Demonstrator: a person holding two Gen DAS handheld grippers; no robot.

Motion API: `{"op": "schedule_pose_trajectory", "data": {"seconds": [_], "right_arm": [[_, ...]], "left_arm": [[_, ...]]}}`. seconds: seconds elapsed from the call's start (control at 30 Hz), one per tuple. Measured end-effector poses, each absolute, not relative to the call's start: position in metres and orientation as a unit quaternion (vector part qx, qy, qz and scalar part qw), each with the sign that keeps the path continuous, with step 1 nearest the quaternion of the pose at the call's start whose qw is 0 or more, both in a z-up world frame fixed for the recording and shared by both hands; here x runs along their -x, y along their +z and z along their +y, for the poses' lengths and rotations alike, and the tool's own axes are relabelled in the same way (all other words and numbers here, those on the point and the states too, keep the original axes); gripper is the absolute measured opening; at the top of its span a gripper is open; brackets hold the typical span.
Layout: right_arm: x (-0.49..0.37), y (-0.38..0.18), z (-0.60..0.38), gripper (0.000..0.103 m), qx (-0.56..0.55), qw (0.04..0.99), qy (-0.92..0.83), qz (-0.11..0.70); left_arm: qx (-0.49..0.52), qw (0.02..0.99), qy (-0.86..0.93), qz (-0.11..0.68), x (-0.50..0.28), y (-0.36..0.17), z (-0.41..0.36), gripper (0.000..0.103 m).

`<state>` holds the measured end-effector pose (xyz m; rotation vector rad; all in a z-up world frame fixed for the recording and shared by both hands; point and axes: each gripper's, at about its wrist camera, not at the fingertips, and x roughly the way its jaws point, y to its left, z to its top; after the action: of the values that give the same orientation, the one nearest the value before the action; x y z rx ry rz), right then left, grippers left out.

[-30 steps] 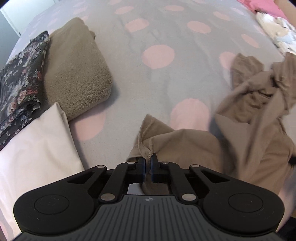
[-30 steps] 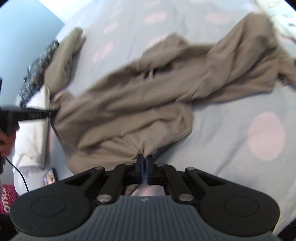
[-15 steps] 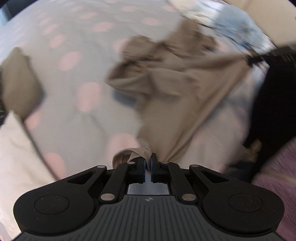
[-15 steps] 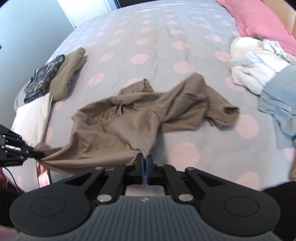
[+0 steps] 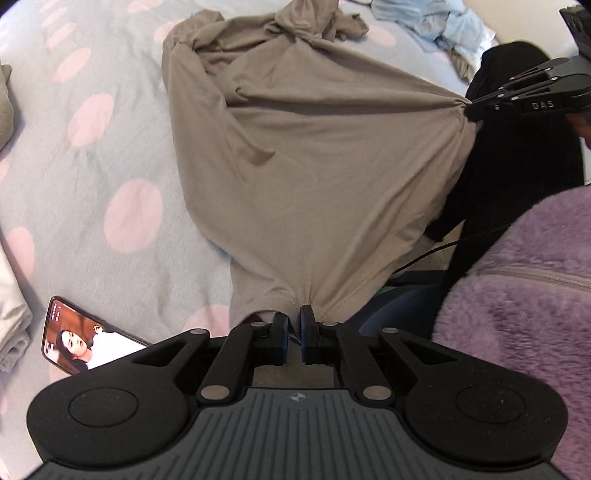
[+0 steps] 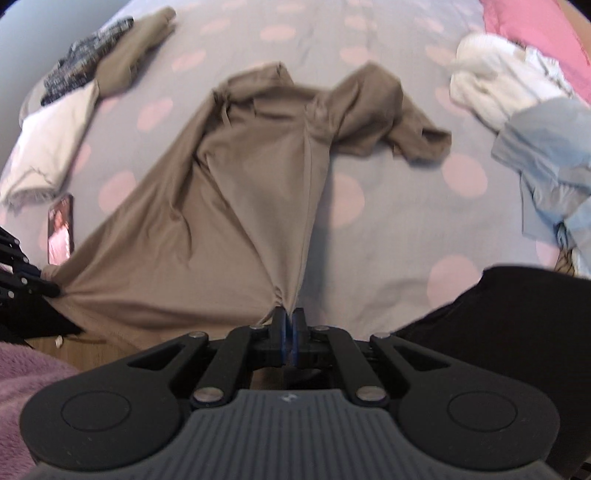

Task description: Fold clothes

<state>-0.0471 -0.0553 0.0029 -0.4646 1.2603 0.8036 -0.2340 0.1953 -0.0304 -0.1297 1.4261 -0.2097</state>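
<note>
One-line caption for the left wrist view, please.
Left gripper and right gripper each clamp the hem of a taupe shirt, stretching it over the polka-dot bedspread beside a phone.

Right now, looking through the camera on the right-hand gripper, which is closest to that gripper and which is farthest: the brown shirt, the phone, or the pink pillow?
1. The brown shirt: pinched in the right gripper, spreading ahead on the bed.
2. The phone: lying to the left, beside the shirt's edge.
3. The pink pillow: far off at the upper right, beyond the white clothes.
</note>
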Motion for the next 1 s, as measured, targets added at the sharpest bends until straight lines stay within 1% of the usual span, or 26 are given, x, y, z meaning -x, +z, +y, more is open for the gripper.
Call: {"op": "schedule_pose_trajectory", "data": {"seconds": [0.07, 0.13, 0.17, 0.2, 0.23, 0.4, 0.57, 0.8, 0.97, 1.0], "right_arm": [[0.046, -0.002, -0.058, 0.01, 0.215, 0.706, 0.358, 0.573], [0.044, -0.003, -0.06, 0.01, 0.216, 0.707, 0.354, 0.573], [0.041, -0.001, -0.061, 0.012, 0.215, 0.711, 0.352, 0.57], [0.037, 0.002, -0.06, 0.018, 0.214, 0.716, 0.35, 0.564], [0.033, 0.005, -0.058, 0.02, 0.213, 0.722, 0.35, 0.558], [0.008, 0.019, -0.04, 0.025, 0.206, 0.747, 0.354, 0.524], [-0.022, 0.022, -0.016, 0.026, 0.194, 0.761, 0.351, 0.511], [-0.058, 0.017, 0.018, 0.026, 0.212, 0.785, 0.34, 0.473], [-0.086, 0.011, 0.035, 0.027, 0.179, 0.824, 0.328, 0.426], [-0.091, 0.009, 0.038, 0.029, 0.173, 0.835, 0.322, 0.412]], "left_arm": [[0.053, 0.748, -0.097, 0.654, 0.236, -0.028, 0.194, 0.017], [0.051, 0.751, -0.094, 0.651, 0.233, -0.024, 0.196, 0.023], [0.054, 0.754, -0.09, 0.649, 0.23, -0.021, 0.198, 0.024], [0.057, 0.756, -0.084, 0.647, 0.227, -0.019, 0.2, 0.024], [0.06, 0.757, -0.078, 0.646, 0.222, -0.018, 0.203, 0.024], [0.086, 0.788, -0.045, 0.609, 0.188, 0.001, 0.229, 0.024], [0.143, 0.807, -0.014, 0.573, 0.147, 0.017, 0.261, 0.024], [0.135, 0.82, -0.004, 0.556, 0.094, 0.011, 0.276, 0.024], [0.132, 0.828, 0.009, 0.546, 0.066, -0.005, 0.284, 0.024], [0.128, 0.832, 0.02, 0.54, 0.062, -0.007, 0.286, 0.024]]}}
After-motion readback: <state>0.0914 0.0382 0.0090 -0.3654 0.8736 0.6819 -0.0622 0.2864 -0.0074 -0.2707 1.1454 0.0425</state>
